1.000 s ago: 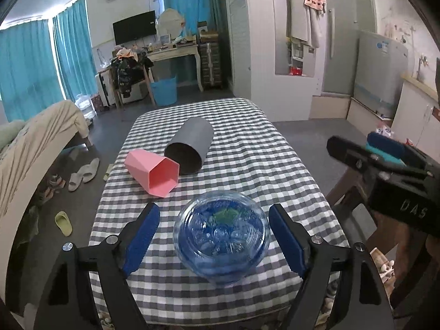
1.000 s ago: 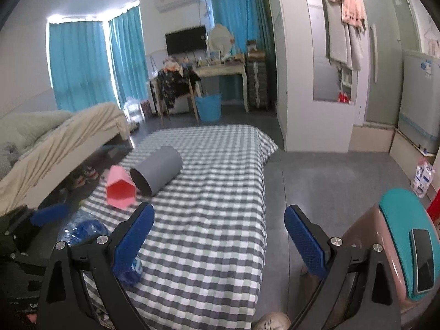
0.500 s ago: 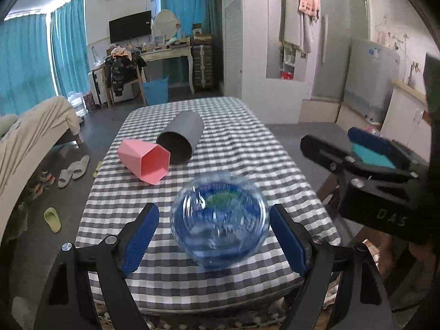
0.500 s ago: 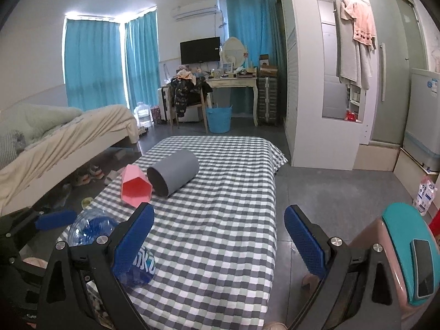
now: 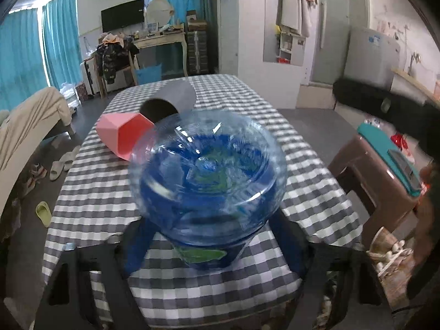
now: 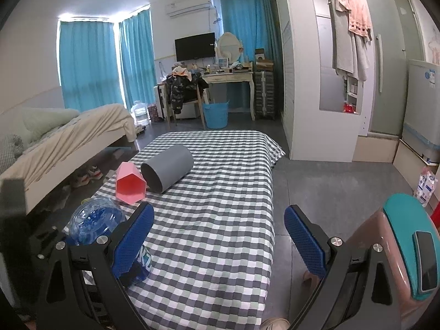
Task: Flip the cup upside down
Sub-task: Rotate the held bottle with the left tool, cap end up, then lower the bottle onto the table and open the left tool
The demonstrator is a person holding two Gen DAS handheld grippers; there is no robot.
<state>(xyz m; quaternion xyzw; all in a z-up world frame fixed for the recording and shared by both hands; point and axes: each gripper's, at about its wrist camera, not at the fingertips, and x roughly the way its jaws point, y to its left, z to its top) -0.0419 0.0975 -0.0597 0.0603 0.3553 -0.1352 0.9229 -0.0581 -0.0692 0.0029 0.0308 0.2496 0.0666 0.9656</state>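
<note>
So my left gripper has closed in on the blue bottle now and lifted it off the desk near its front edge. It fills way more of the left view than before.

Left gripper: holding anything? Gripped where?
Left gripper is shut on the clear blue cup, fingers on opposite sides of its lower body. Right gripper is open, holding nothing.

Teal curtains, grey floor
</note>
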